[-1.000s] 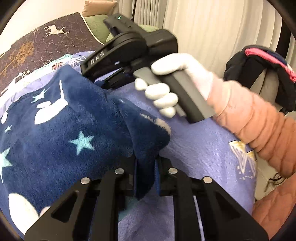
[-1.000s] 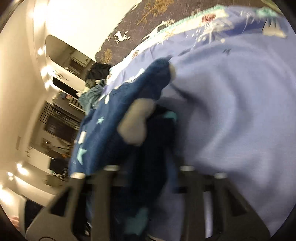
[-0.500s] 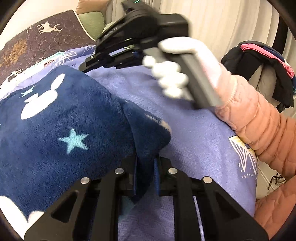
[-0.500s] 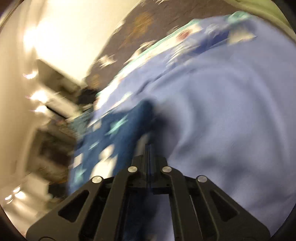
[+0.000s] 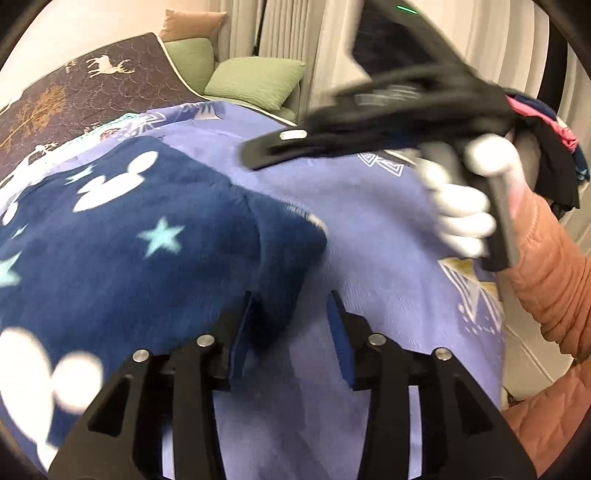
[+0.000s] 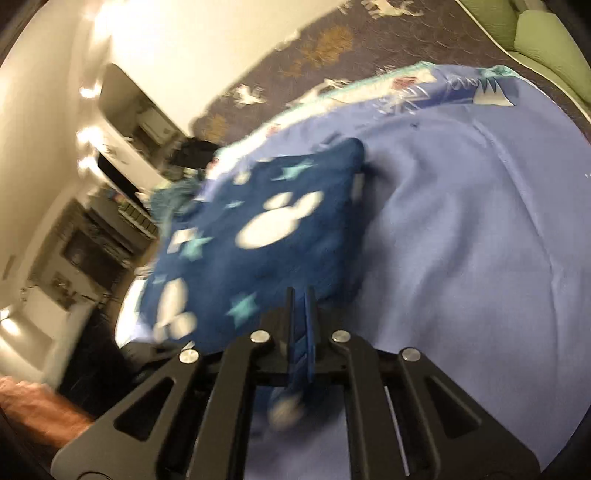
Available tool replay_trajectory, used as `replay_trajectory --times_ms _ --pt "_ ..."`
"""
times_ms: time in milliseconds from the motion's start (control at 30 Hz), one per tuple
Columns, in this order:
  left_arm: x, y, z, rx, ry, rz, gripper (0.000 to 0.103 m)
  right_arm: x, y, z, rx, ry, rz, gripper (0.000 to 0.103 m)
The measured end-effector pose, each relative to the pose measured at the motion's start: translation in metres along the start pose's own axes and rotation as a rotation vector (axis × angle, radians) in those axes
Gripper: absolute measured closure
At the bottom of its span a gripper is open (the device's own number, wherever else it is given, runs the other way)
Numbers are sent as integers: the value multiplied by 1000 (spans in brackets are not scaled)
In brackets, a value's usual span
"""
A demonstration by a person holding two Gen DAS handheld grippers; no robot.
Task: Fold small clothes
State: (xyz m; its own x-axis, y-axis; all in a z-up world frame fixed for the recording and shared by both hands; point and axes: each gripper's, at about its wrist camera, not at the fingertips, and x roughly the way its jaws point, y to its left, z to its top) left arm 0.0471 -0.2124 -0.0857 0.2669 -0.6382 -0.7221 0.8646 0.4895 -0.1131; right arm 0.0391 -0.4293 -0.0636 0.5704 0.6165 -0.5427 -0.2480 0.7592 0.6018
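Lying flat on the lavender bedsheet (image 5: 373,236) is your navy fleece garment (image 5: 122,251), printed with white mouse-head shapes and pale teal stars. It sits toward the sheet's patterned top border, with its right-hand edge folded into a thick flap that points back at you. No basket or bin shows in either view; the sheet alone carries the garment.

Your left gripper (image 5: 291,314) has just been opening. Its jaws now stand partly apart, and the tip of the fleece flap lies between them; the left pad (image 5: 243,325) is against or very near the fabric while the right pad stands clear of it, so nothing is pinched.

Your right gripper (image 6: 300,295) has its jaws drawn almost together, with only a thin slit between the blue pads. From the right wrist view the near edge of the garment (image 6: 266,236) lies just ahead of the fingertips, but blur keeps me from saying whether they touch it; a blurred bit of blue and white shows low between the fingers, and I cannot tell what it is. In the left wrist view that same gripper (image 5: 273,147) hangs above the sheet beyond the garment, held in your white-gloved right hand (image 5: 465,214) with a peach quilted sleeve (image 5: 550,288).

Past the sheet's top edge lies a dark deer-print mat (image 5: 88,92), then green cushions (image 5: 255,83) near pale curtains (image 5: 295,33).
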Motion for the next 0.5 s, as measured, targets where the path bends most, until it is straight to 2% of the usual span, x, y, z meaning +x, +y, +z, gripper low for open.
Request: replay_trajectory --times_ms 67,100,133,167,200,233,300,333,433,467,500 --pt "-14 3 -10 -27 -12 0 59 -1 20 -21 -35 39 24 93" --pt "-22 10 -16 -43 -21 13 58 7 23 -27 -51 72 -34 90" --pt "-34 16 -22 -62 -37 47 58 21 25 -30 -67 114 -142 90" --pt "-45 23 -27 -78 -54 73 58 32 26 -40 -86 146 -264 95" --pt "-56 31 -34 -100 -73 103 54 35 22 -49 -106 124 -292 95" --pt "-73 44 -44 -140 -102 149 51 30 20 -55 -90 90 -270 95" --pt "-107 71 -64 -224 -153 223 48 23 14 -55 7 72 -259 98" --pt "-120 81 -74 -259 -170 262 47 20 19 -55 15 75 -292 99" --pt "-169 121 -115 -402 -224 397 46 29 44 -46 -60 70 -404 98" --pt "-182 134 -126 -446 -238 428 46 28 54 -46 -88 61 -427 92" --pt "-197 139 -143 -491 -254 457 46 29 71 -43 -130 37 -435 91"
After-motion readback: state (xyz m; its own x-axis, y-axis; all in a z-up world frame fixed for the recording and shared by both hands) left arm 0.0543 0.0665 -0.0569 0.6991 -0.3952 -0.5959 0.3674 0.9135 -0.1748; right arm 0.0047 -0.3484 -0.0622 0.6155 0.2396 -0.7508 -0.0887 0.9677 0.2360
